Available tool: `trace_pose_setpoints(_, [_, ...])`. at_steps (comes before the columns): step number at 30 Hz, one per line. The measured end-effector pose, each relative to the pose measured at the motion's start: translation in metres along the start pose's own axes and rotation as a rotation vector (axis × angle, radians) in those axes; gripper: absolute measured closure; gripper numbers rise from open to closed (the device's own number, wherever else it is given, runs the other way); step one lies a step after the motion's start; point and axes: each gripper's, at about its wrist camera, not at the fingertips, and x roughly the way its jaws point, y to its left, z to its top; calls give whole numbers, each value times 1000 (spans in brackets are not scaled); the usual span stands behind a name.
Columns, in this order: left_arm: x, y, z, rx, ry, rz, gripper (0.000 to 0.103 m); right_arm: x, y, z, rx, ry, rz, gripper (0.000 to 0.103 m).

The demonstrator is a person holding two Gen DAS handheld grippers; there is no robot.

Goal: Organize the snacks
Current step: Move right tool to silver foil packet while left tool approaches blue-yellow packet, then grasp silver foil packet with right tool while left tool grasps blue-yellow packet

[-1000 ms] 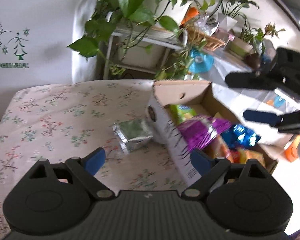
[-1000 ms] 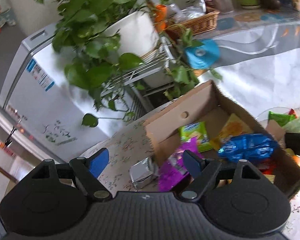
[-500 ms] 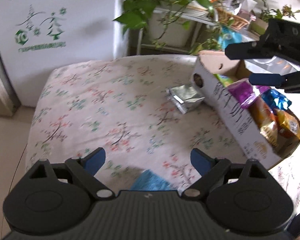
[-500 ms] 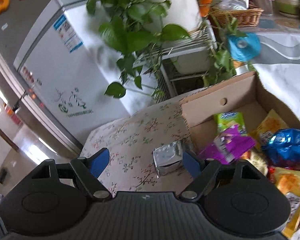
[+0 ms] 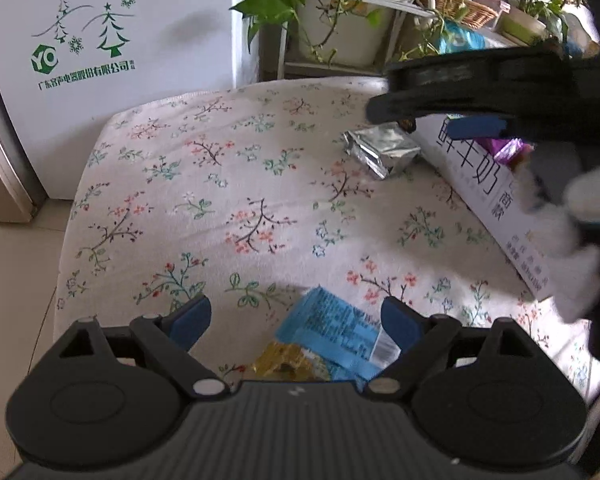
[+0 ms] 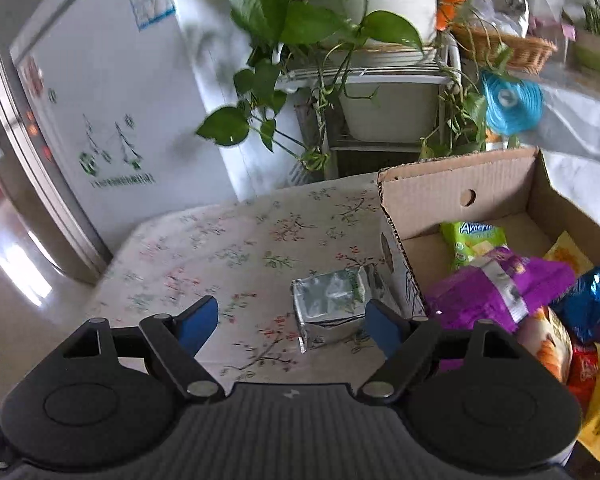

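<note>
- The foil pack [image 6: 332,308] lies on the floral worktop [image 5: 228,184], touching or nearly touching the box's [image 6: 460,196] near corner, outside it.
- The right hand-held gripper [image 6: 290,322] hangs just short of the foil pack, jaws spread and empty; the pack sits ahead of it, off toward its right finger, which stands close beside the pack's box-side edge.
- The pack's long axis seems to run along the box's side wall, roughly in line with the right gripper's reach, so a grab across its short width looks likely.
- The left hand-held gripper [image 5: 296,318] is also spread and empty, well back from the box, hovering over a blue packet [image 5: 332,330] and a yellow packet [image 5: 284,364] at the worktop's near edge.
- I judge the right one the nearer to the foil pack; the left is nearer the blue packet.
- The box already holds a purple bag [image 6: 496,292], a green bag [image 6: 472,240], a blue foil bag [image 6: 592,304] and others.
- The cloth looks soft and slightly rumpled.
- Beyond the box stand a plant rack [image 6: 380,80] and a white fridge [image 5: 112,40].
</note>
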Motion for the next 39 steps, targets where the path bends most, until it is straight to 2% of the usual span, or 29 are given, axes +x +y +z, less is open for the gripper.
trace_pose_setpoints(5, [3,1,-5,21,-5,0,11,22,13,-4,-73,5,-59,17])
trace_pose_setpoints(15, [9,0,-10,43,5,-31,11,52,19,-9,-117,28,-133,16])
trace_pose_setpoints(21, [9,6,-9,13,5,-21,11,64,23,-11,-143,4,-233,13])
trace_pose_setpoints(24, [9,10,-8,1,-1,-11,11,67,26,-13,-175,-31,-314,13])
trace_pose_setpoints(26, [11,10,-8,-4,7,-18,11,74,25,-13,-177,-1,-322,11])
trace_pose_setpoints(28, [12,11,-9,-5,11,-12,11,77,27,-13,-166,5,-307,9])
trace_pose_setpoints(31, [12,9,-10,3,7,-10,11,80,31,-14,-177,29,-277,1])
trace_pose_setpoints(33, [13,8,-10,9,4,-5,11,79,33,-14,-180,30,-254,0])
trace_pose_setpoints(39, [11,14,-7,-5,-8,30,11,67,39,-9,-148,58,10,8])
